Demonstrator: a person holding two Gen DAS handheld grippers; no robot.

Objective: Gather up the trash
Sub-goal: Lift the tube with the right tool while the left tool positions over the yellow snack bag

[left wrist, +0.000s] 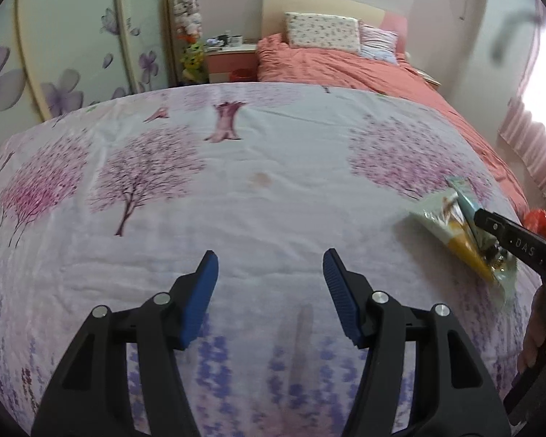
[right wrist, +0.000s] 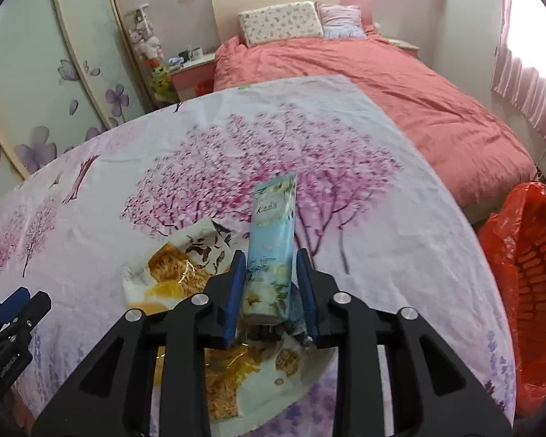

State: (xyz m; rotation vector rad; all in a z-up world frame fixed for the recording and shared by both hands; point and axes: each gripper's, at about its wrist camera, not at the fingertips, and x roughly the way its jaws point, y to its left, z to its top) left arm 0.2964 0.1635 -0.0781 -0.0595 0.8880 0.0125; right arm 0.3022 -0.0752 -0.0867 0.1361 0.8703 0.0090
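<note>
Far left stands a wardrobe (right wrist: 36,83) with purple flowers painted on its doors; beside it, in the far corner, a pink bedside table (left wrist: 231,60) carries small clutter too blurred to name. In the foreground a flowered cloth (left wrist: 258,167) printed with pink trees covers a flat surface; beyond it lies a bed (right wrist: 400,83) under a salmon quilt, with two pillows at its far end.

The left gripper (left wrist: 270,291) hovers over the near edge of the cloth, its blue pads spread wide with only bare cloth between them; it touches nothing.

To its right, near the right edge of the cloth, lies a crumpled food wrapper (right wrist: 180,276) printed with orange and yellow; part of it sits under the right gripper (right wrist: 271,284). That gripper pinches a pale blue tube (right wrist: 271,247) printed with white flowers; both blue pads press on the tube's lower sides, and the tube points away toward the bed, its flat crimped end farthest from the tool; whether it is lifted clear of the wrapper cannot be told.

Far right, off the cloth's edge and near the bed's foot, stands a basket lined with a red plastic bag (right wrist: 527,276), its mouth open.
</note>
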